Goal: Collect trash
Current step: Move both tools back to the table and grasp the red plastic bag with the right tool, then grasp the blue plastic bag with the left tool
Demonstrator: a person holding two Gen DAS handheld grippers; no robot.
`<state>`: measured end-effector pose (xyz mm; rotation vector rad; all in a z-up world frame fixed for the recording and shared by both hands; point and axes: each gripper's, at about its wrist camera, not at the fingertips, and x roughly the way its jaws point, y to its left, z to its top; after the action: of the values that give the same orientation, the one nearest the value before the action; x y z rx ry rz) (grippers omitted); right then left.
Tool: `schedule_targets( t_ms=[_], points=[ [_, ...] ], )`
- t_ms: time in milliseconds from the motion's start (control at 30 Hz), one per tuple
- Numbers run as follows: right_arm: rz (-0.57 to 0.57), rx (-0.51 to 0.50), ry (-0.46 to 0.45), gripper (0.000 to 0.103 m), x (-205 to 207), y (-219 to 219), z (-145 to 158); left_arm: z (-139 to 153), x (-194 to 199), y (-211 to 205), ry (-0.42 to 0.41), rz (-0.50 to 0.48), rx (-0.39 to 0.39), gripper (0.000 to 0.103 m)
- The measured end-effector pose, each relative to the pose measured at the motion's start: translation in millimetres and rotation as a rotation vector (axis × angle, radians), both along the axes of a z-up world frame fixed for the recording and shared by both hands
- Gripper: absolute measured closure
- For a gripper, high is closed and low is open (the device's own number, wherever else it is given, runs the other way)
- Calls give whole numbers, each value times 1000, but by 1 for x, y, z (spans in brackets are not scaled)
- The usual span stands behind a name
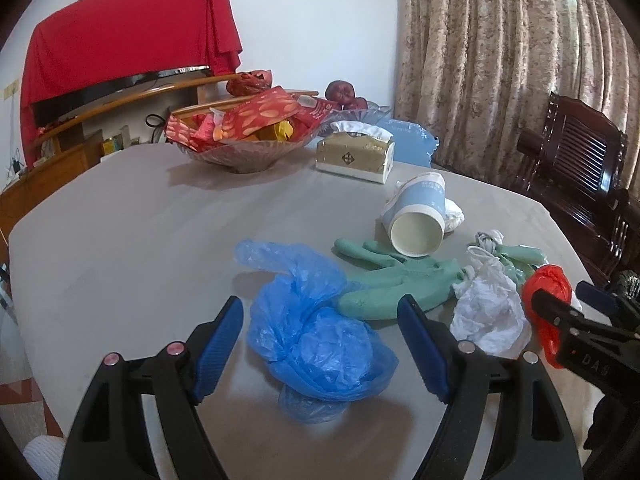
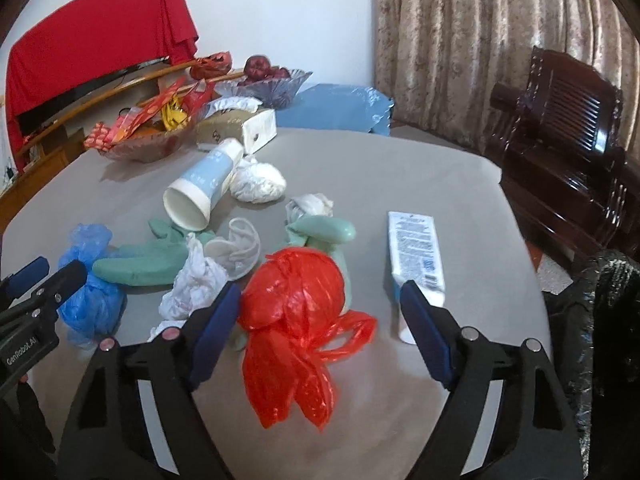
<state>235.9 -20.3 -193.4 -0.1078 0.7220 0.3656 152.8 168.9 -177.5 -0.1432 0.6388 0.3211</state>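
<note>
From the left wrist, the left gripper (image 1: 320, 344) hangs low over a grey table (image 1: 120, 248) with its 2 blue-padded fingers (image 1: 218, 346) spread wide on either side of a crumpled blue plastic bag (image 1: 316, 344); a gap shows between each pad and the bag, so nothing is gripped. Just behind the bag lies a green rubber glove (image 1: 396, 284), and a blue-and-white paper cup (image 1: 418, 220) lies on its side across the glove's fingers, mouth toward the camera. Right of the glove sits a wad of white plastic (image 1: 490, 312), and beyond it a red plastic bag (image 1: 548, 300), partly hidden by the right gripper (image 1: 576, 300) coming in from the right edge. At the far side stand a glass bowl of red snack packets (image 1: 240, 132) and a tissue box (image 1: 354, 156). From the right wrist, the right gripper (image 2: 320, 328) has its 2 fingers apart around the red plastic bag (image 2: 296, 328); the left pad lies right at the bag's edge, but whether it touches I cannot tell, and the right pad stands clear of it, with no squeeze visible. A white tube (image 2: 416, 252) lies just beside the right finger (image 2: 424, 332). Behind the bag are the green rubber glove (image 2: 140, 268), the white plastic (image 2: 196, 284), the paper cup (image 2: 200, 188) and a white wad (image 2: 258, 184). The left gripper (image 2: 44, 276) shows at the left edge by the blue plastic bag (image 2: 88, 300). A dark wooden chair (image 2: 560, 140) stands past the table's right side.
</note>
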Motion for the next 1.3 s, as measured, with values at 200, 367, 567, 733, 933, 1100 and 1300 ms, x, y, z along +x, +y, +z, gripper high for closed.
schedule_targets(
  t_ms=[200,367,567,733,933,1100,1300],
  points=[
    [74,8,45,66,-2,6,-4,-5,9,3,22,9,-23,25],
    [75,32,16,66,-15,-3,6,-10,16,7,47,15,-44,25],
    [55,47,4,66,-29,-25,16,-19,27,5,107,-2,-62,26],
    [39,39,5,66,-35,-36,17,-22,30,2,122,-24,-76,52],
    [42,42,-3,66,-41,-39,21,-15,21,-2,85,-12,-63,70],
    [55,46,-30,66,-50,-40,32,-1,2,4,54,29,-69,75],
    [54,75,-44,66,-58,-44,45,26,-20,6,-5,28,-39,76]
  ],
)
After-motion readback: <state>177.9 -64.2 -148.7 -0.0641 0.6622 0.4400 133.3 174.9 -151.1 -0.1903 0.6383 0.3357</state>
